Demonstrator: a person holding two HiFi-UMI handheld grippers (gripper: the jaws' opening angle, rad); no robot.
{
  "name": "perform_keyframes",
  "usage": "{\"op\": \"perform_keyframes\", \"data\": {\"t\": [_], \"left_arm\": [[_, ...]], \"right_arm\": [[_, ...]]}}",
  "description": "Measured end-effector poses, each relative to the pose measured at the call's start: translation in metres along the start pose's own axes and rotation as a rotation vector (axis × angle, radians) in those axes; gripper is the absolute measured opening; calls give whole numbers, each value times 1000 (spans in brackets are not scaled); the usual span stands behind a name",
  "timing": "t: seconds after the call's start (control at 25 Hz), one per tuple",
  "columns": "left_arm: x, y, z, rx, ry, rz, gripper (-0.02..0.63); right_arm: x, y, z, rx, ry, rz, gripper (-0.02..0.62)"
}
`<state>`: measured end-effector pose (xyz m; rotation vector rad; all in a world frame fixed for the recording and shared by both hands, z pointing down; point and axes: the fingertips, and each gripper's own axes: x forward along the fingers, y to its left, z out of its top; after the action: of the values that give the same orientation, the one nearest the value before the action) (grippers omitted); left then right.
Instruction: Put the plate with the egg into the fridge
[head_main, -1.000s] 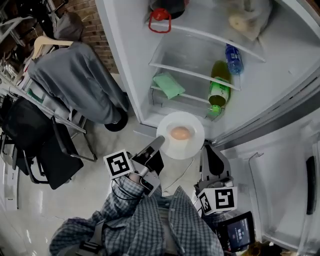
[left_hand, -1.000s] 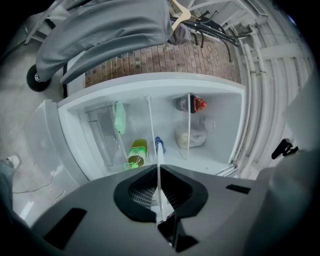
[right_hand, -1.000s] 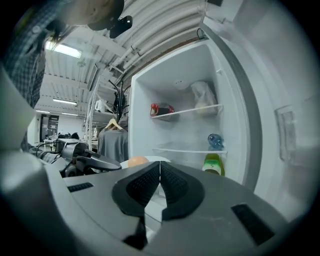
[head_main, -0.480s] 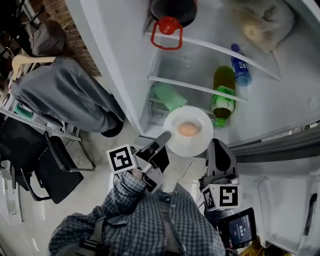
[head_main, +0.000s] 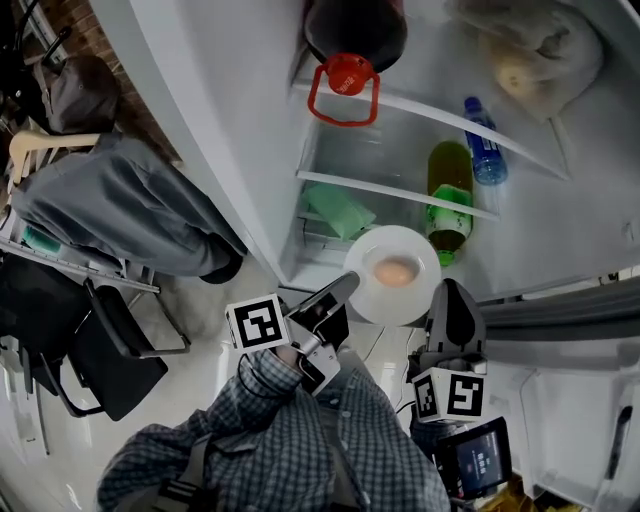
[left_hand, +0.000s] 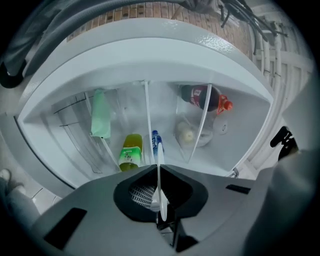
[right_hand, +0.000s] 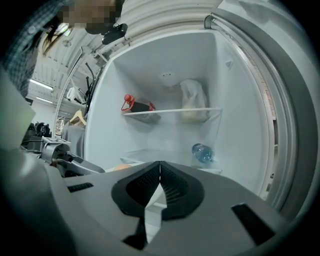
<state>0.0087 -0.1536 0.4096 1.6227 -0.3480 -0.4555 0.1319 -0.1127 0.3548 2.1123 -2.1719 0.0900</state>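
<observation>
A white plate (head_main: 400, 295) with a brown egg (head_main: 396, 270) on it is held level at the open fridge's (head_main: 250, 180) lower front, in front of the green bottle (head_main: 450, 195). My left gripper (head_main: 350, 283) is shut on the plate's left rim. In the left gripper view that rim shows edge-on as a white strip (left_hand: 160, 200) between the jaws. My right gripper (head_main: 450, 288) is shut on the right rim. In the right gripper view (right_hand: 160, 164) a white sliver sits between the closed jaws and the egg (right_hand: 120, 167) peeks out on the left.
On the fridge shelves lie a dark red-capped jug (head_main: 345, 40), a blue water bottle (head_main: 483, 140), a green pack (head_main: 340, 210) and a bag of food (head_main: 530, 50). The fridge door (head_main: 570, 420) hangs open at right. Chairs with grey cloth (head_main: 130, 200) stand at left.
Both grippers have carried the plate with the egg forward toward the fridge. It now sits closer to the green bottle and the lower shelf than a second ago.
</observation>
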Motion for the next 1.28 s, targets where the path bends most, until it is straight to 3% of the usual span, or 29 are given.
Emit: {"op": "perform_keyframes", "data": {"t": [0.32, 0.64, 1.0, 1.28], "left_arm": [[19, -6, 13, 13, -8, -10, 20], [39, -11, 29, 35, -63, -5, 20], [58, -16, 56, 66, -155, 8, 20], [70, -21, 72, 96, -201, 7, 20]], "right_arm": [[24, -18, 13, 10, -12, -31, 6], [44, -23, 17, 12, 6, 43, 8], [65, -34, 15, 174, 63, 154, 12], [75, -26, 8, 374, 94, 276, 97]]}}
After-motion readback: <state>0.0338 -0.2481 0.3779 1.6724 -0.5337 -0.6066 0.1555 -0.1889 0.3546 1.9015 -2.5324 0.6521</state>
